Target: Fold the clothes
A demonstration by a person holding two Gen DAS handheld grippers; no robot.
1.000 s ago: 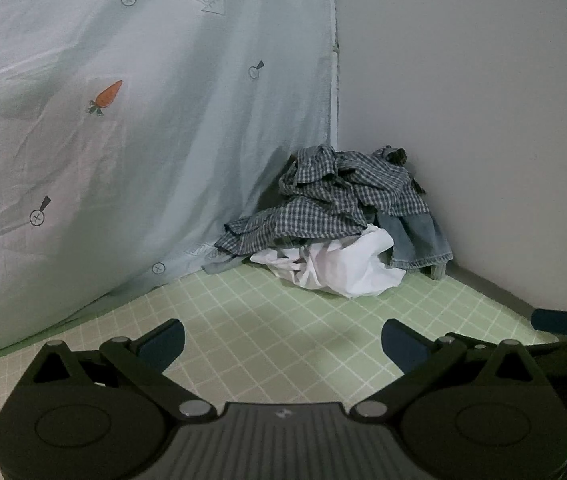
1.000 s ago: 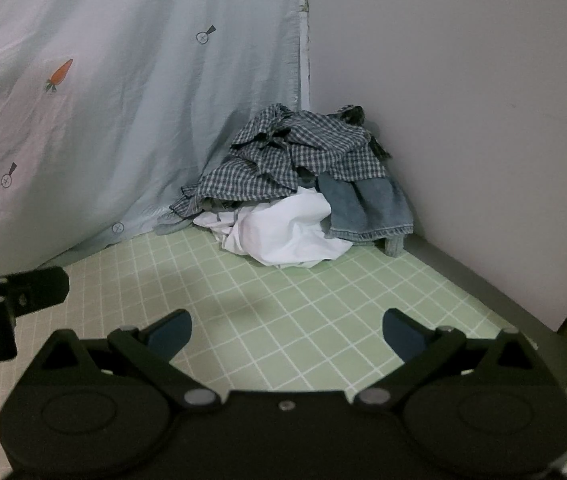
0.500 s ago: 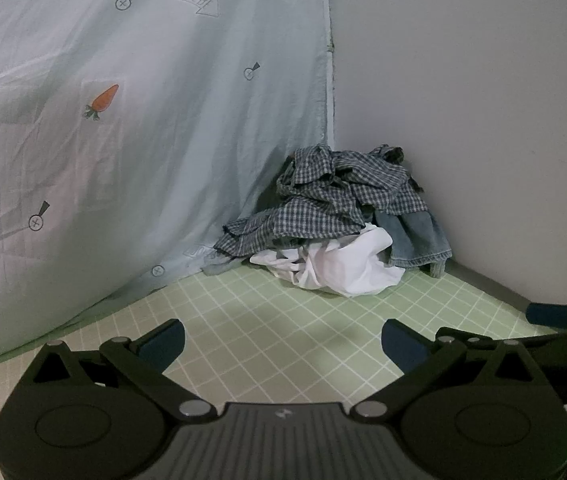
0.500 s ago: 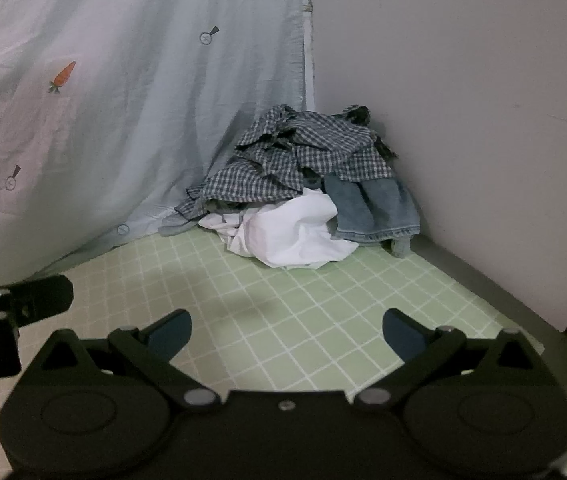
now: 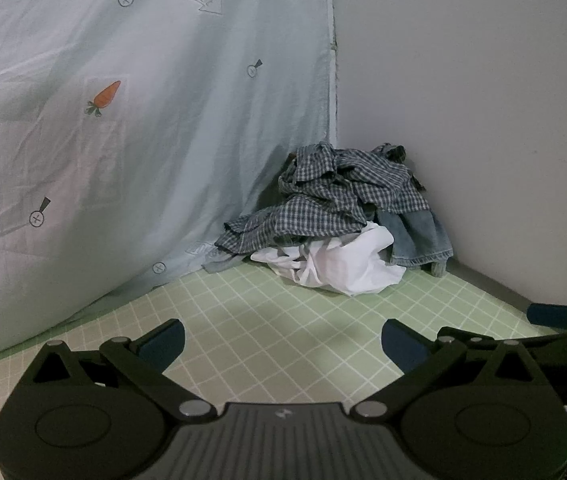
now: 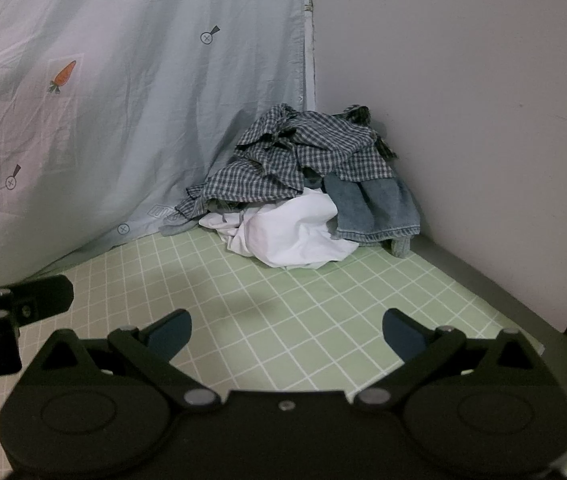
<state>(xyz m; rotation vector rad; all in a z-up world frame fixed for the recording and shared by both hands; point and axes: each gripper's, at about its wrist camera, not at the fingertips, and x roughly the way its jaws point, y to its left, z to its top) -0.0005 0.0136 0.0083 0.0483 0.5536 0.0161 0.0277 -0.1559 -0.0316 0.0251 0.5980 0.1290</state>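
Where walls meet, clothes pile (image 5: 335, 220) sprawls leftward, crumpled.

Green checked surface (image 6: 283, 320), perhaps a bed, bears heaped clothes (image 6: 303, 184).

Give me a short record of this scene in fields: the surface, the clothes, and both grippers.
surface: green checked sheet
pile: in the corner, against the curtain and the wall
top: checked shirt
front: white garment
right: jeans
left gripper: open, empty
right gripper: open, empty
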